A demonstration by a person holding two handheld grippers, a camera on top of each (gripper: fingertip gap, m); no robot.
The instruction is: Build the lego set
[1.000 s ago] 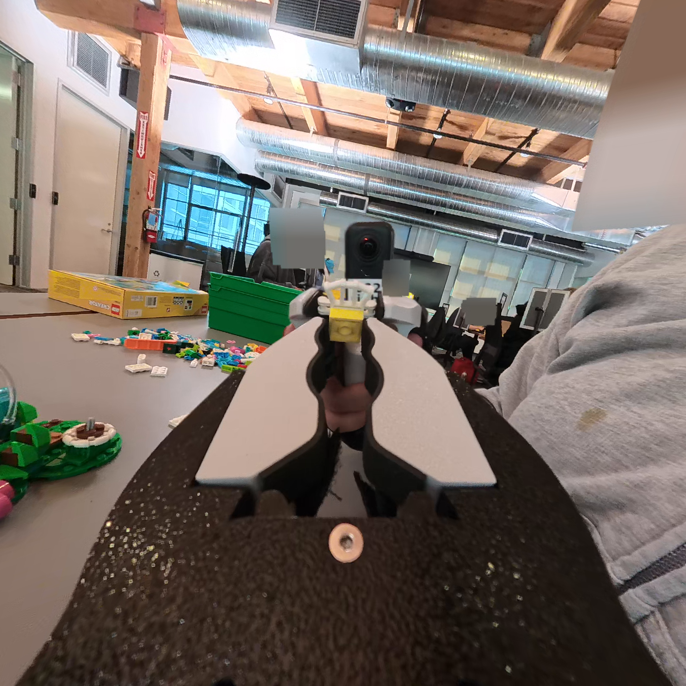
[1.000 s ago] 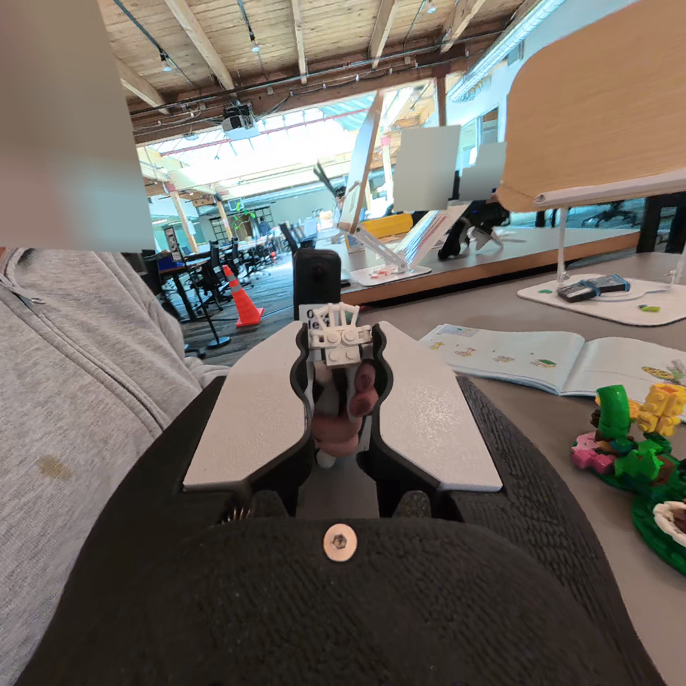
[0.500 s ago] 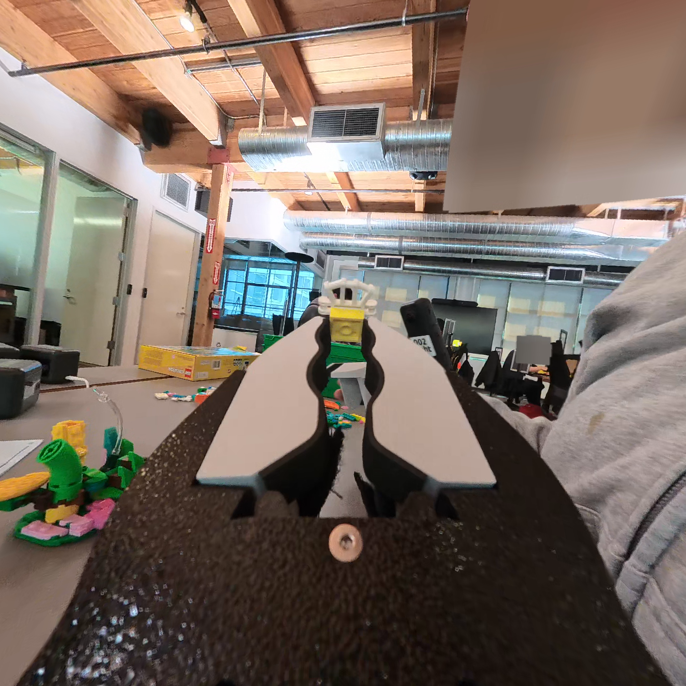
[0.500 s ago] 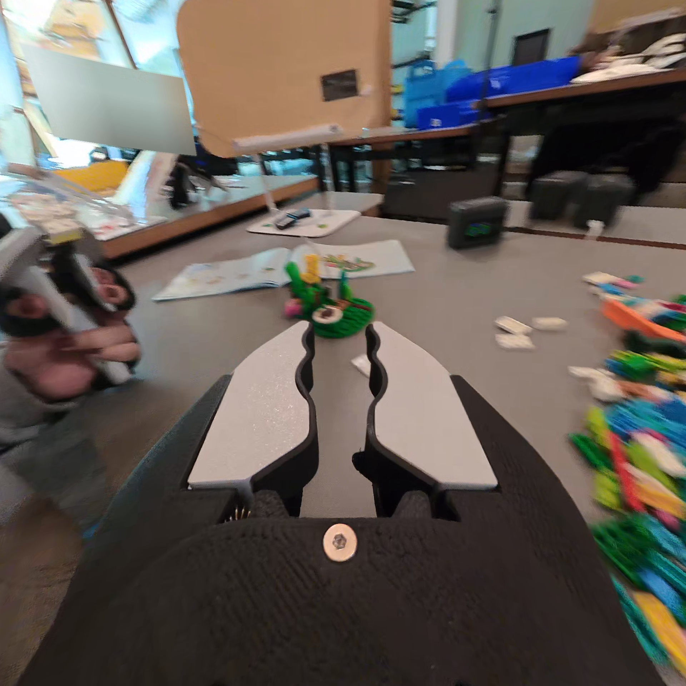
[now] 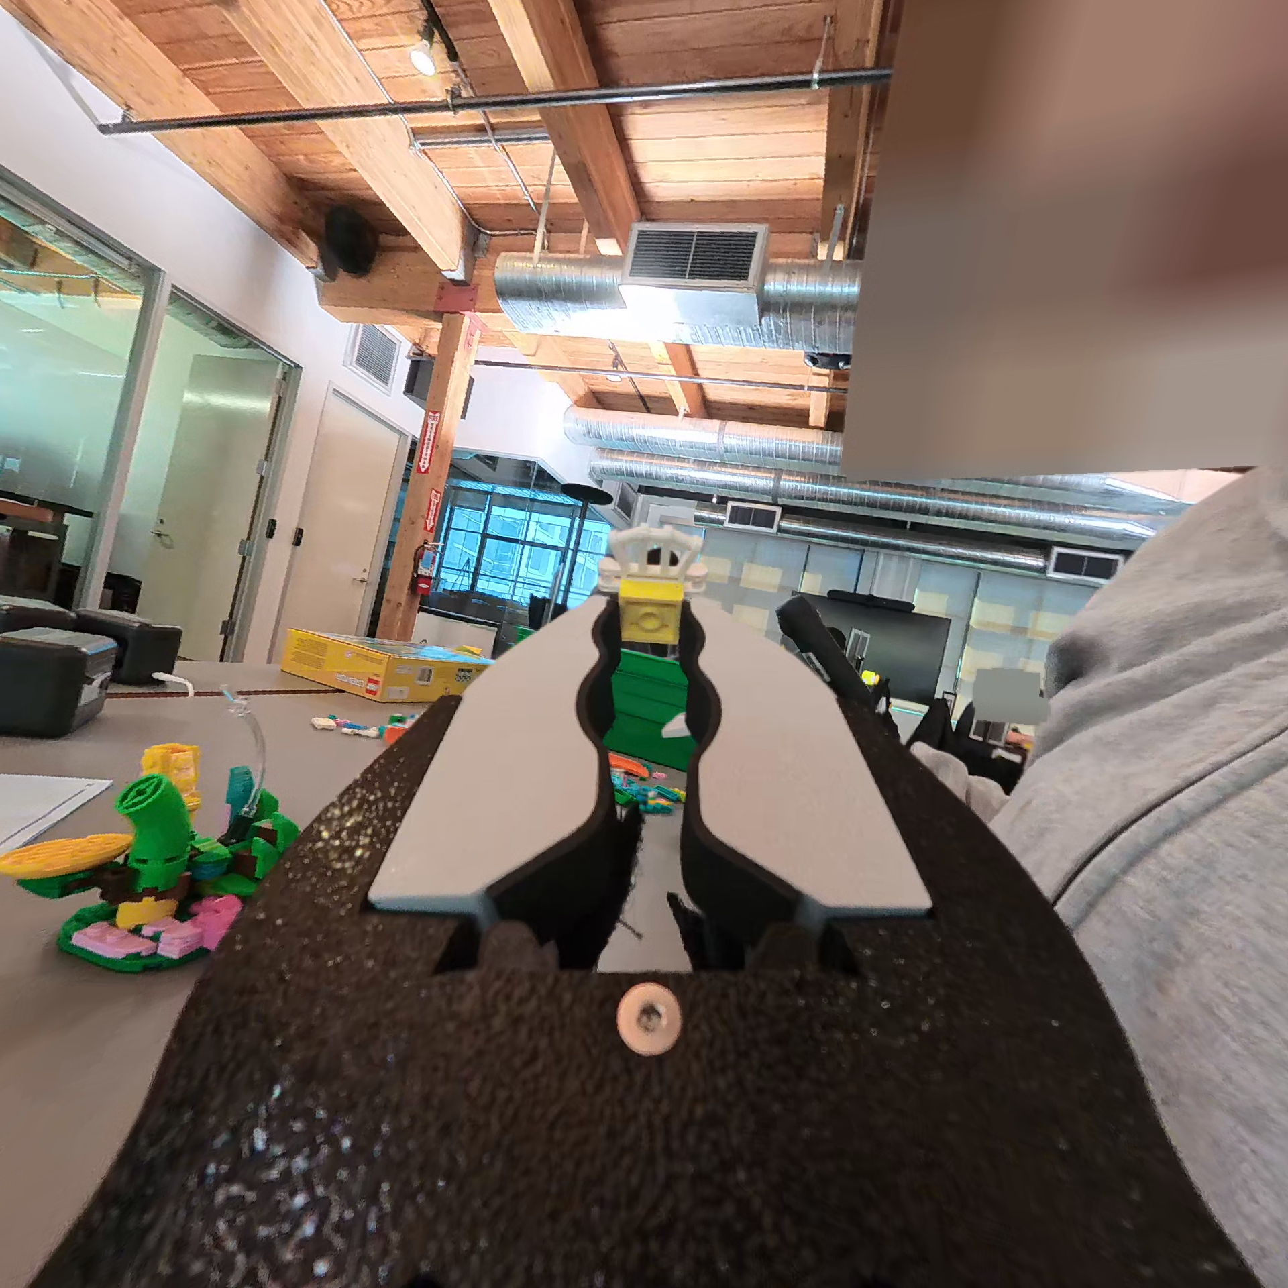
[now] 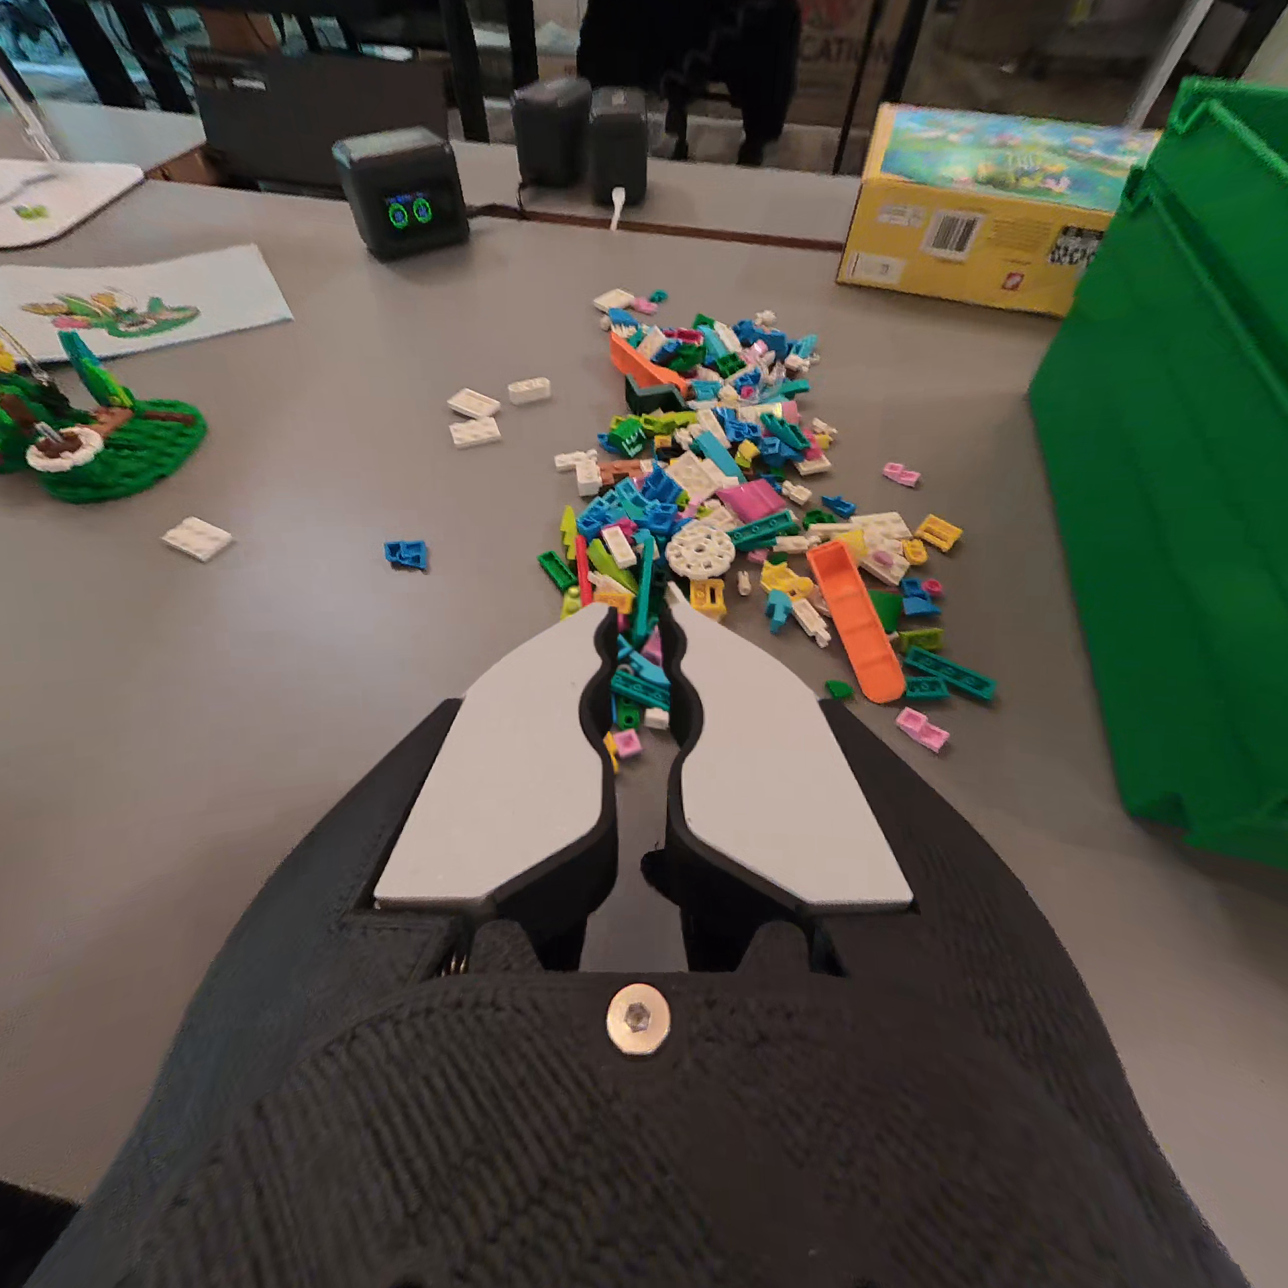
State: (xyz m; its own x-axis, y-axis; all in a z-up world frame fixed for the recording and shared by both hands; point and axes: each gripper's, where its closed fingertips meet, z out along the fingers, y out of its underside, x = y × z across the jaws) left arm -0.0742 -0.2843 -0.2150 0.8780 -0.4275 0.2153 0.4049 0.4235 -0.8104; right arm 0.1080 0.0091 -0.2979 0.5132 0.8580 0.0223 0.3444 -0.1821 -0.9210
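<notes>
My left gripper (image 5: 649, 617) is shut on a small yellow brick (image 5: 649, 619) with a white crown-like piece (image 5: 652, 557) fixed on top, held up in the air. The part-built green model (image 5: 146, 885) stands on the table to its lower left; it also shows in the right wrist view (image 6: 118, 446). My right gripper (image 6: 640, 617) is empty, its jaws a narrow gap apart, hovering over the near end of the pile of loose coloured bricks (image 6: 732, 488).
A green bin (image 6: 1185, 488) stands right of the pile, with a yellow box (image 6: 976, 223) behind. The instruction booklet (image 6: 139, 307) and black devices (image 6: 401, 195) lie at the back left. Loose white plates (image 6: 474, 418) and a blue piece (image 6: 404, 554) lie left of the pile. A grey sleeve (image 5: 1150, 801) is at the right. Spacing between my two grippers at the tips: around 35 centimetres. The part-built green model (image 5: 146, 885) lies some 20 centimetres from my left tips, 35 centimetres from my right tips.
My right gripper let go of the white piece, which stays on the yellow brick, and swung away to hover over the loose pile. My left gripper turned left, keeping its hold.
</notes>
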